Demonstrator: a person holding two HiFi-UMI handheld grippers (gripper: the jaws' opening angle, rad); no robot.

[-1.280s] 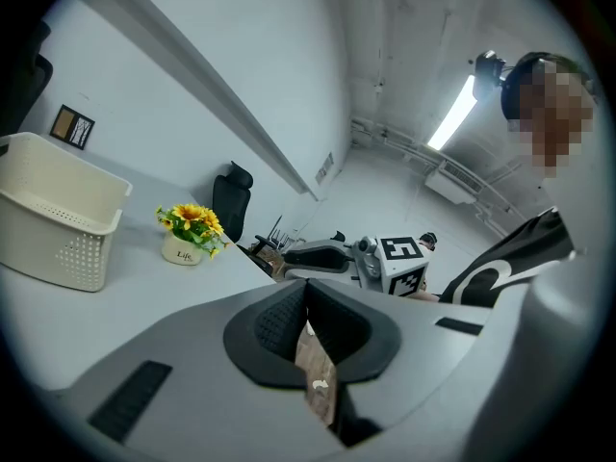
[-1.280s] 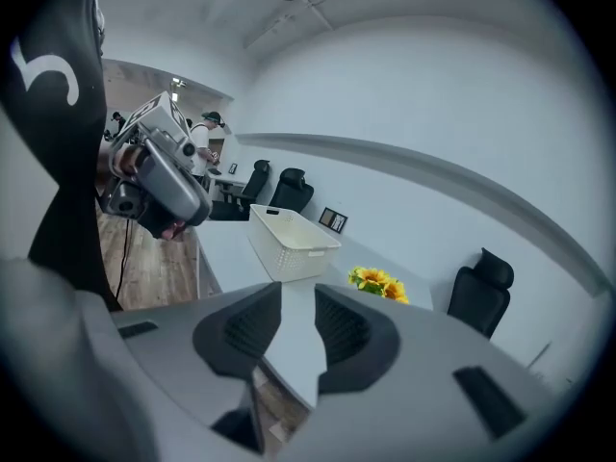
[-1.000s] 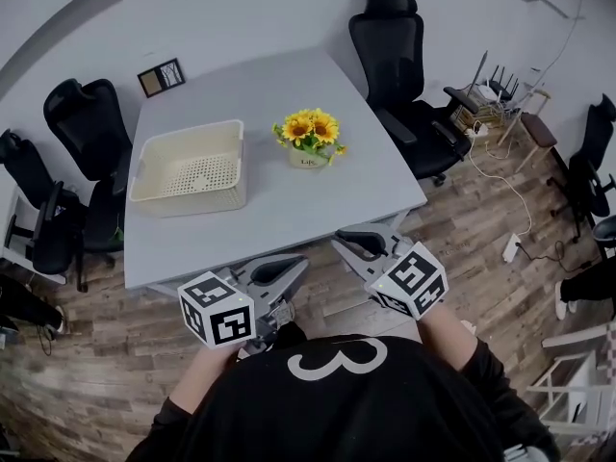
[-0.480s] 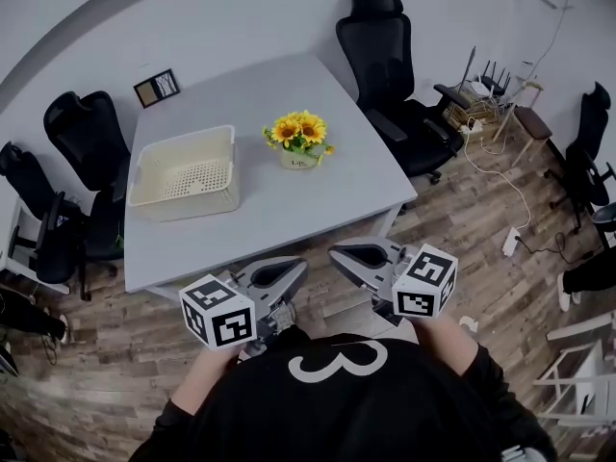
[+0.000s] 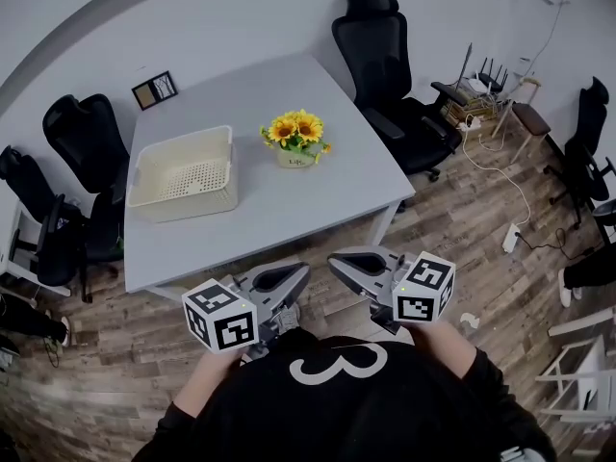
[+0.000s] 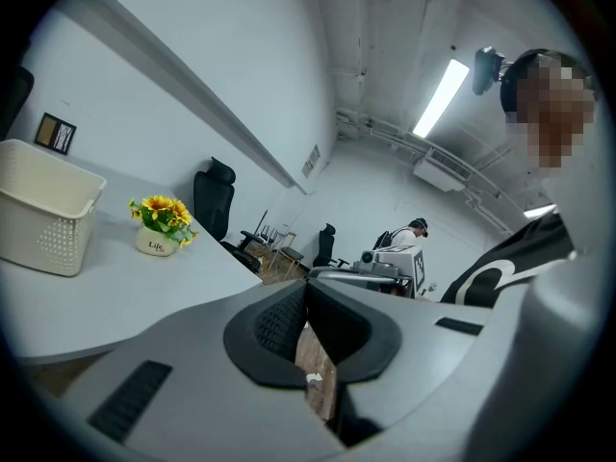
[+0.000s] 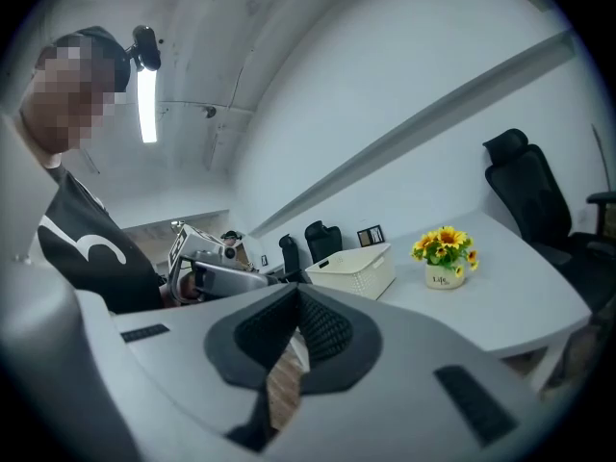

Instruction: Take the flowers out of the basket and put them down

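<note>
**Flowers stand clear of the basket, well ahead of both claws**

We hold the left gripper (image 5: 300, 271) and right gripper (image 5: 337, 258) low by our body, short of the grey table (image 5: 289, 205). Each has its jaws together on nothing. The yellow sunflowers in their small white pot (image 5: 296, 140) stand upright on the table, beside the empty cream perforated plastic basket (image 5: 183, 203) and apart from it. They lie straight ahead, about equally far from both grippers, so we judge the task done.
</note>
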